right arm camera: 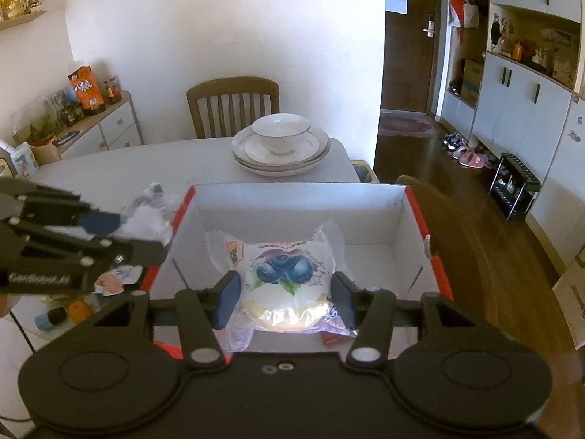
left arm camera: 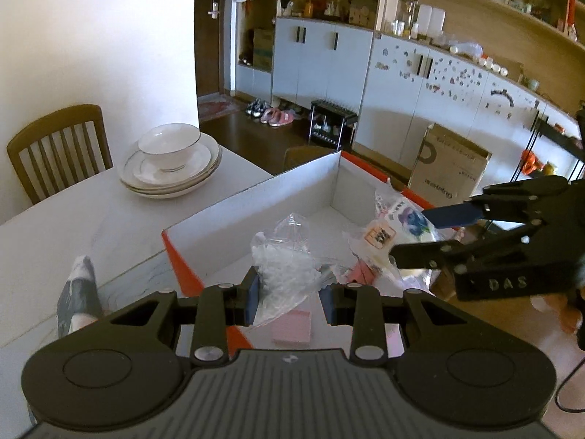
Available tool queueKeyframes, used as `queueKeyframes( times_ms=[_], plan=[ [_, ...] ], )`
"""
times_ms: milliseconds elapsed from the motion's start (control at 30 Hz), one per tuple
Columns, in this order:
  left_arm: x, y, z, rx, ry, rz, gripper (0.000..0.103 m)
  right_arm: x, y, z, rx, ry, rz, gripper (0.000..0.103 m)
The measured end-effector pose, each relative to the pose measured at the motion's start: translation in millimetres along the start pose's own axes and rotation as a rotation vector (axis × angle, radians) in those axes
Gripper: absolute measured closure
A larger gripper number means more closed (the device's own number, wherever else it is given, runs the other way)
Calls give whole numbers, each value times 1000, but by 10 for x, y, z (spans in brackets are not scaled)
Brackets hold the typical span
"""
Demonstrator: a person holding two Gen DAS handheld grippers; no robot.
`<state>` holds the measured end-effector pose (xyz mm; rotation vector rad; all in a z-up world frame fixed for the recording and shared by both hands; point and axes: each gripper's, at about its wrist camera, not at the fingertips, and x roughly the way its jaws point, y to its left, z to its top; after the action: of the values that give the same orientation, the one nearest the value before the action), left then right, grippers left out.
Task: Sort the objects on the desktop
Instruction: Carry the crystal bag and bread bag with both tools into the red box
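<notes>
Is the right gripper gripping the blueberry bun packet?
Touching: the right wrist view shows the right gripper with both pads pressed on the blueberry bun packet.

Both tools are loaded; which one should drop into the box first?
Right, probably. The right tool holds the blueberry bun packet well inside the box; the left tool, gripping the clear bag, hangs nearer its edge.

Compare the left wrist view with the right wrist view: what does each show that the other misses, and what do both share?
Only the left wrist view shows the left tongs closed on a clear plastic bag, plus a pink pad on the box floor. Only the right wrist view shows an orange carton on the side cabinet and small items on the table. Both show the red-edged box, the right tongs gripping the blueberry bread packet, and the stacked dishes.
</notes>
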<state>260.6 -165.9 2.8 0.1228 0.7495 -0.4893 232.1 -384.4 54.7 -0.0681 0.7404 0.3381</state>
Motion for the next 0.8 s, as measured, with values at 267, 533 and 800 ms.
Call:
queueKeyframes(
  times_ms=[267,533,800],
  plan=[
    [500,10,303,15,76,13,71,150,-199,22,-31,20,21,49],
    [1072,-52,443,49,191,14,71,400,-227,-35,-99,78,37,49],
    [1453,1,409,31,303,15,71,620,-124,-152,-185,125,48,49]
  ],
)
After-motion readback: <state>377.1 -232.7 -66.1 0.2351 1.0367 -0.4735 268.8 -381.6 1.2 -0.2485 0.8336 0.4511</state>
